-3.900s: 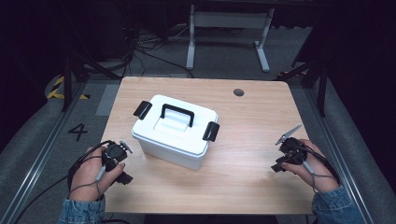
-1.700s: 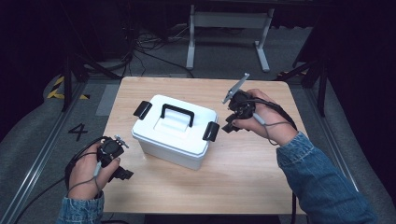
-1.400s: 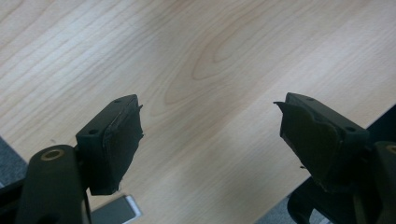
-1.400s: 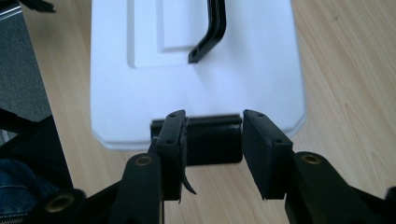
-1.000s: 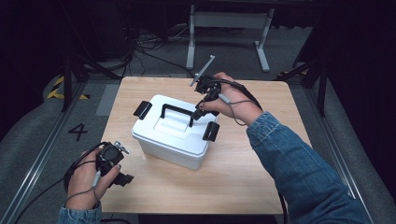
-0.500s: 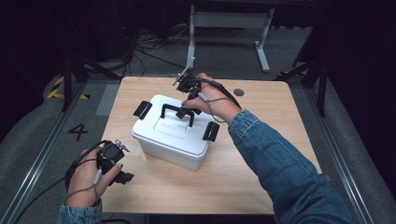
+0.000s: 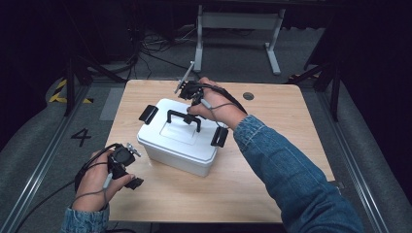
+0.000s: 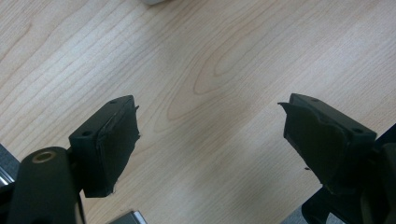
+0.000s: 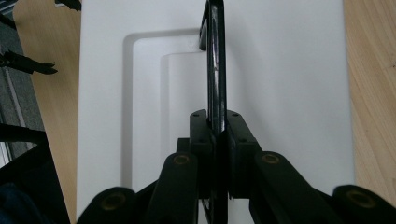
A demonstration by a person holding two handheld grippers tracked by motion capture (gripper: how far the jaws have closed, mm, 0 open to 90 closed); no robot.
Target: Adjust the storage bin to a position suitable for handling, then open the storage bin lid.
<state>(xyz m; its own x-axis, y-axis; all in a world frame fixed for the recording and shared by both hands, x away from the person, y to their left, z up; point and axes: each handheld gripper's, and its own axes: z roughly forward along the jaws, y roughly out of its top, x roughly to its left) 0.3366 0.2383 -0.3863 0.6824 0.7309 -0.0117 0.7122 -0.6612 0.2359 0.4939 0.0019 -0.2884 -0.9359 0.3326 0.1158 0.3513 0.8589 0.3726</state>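
Observation:
A white lidded box (image 7: 176, 143) stands mid-table with a black carry handle (image 7: 184, 118) raised upright on its lid and black latches at both ends. My right gripper (image 7: 194, 108) reaches over the box from the right and is shut on the handle (image 9: 215, 70), which runs edge-on between the two jaws above the white lid (image 9: 289, 93). My left gripper (image 7: 127, 175) rests low near the table's front left corner, apart from the box. Its jaws stand wide open over bare wood (image 8: 210, 93), with nothing between them.
The wooden table (image 7: 272, 165) has a small dark round grommet (image 7: 248, 96) at the back right. A metal stand (image 7: 238, 29) and cables lie on the dark floor behind. Bare tabletop lies right of and in front of the box.
My right gripper has swung from the table's right side across to the box, come down over the lid and shut on the raised handle. The left gripper has stayed near the front left corner.

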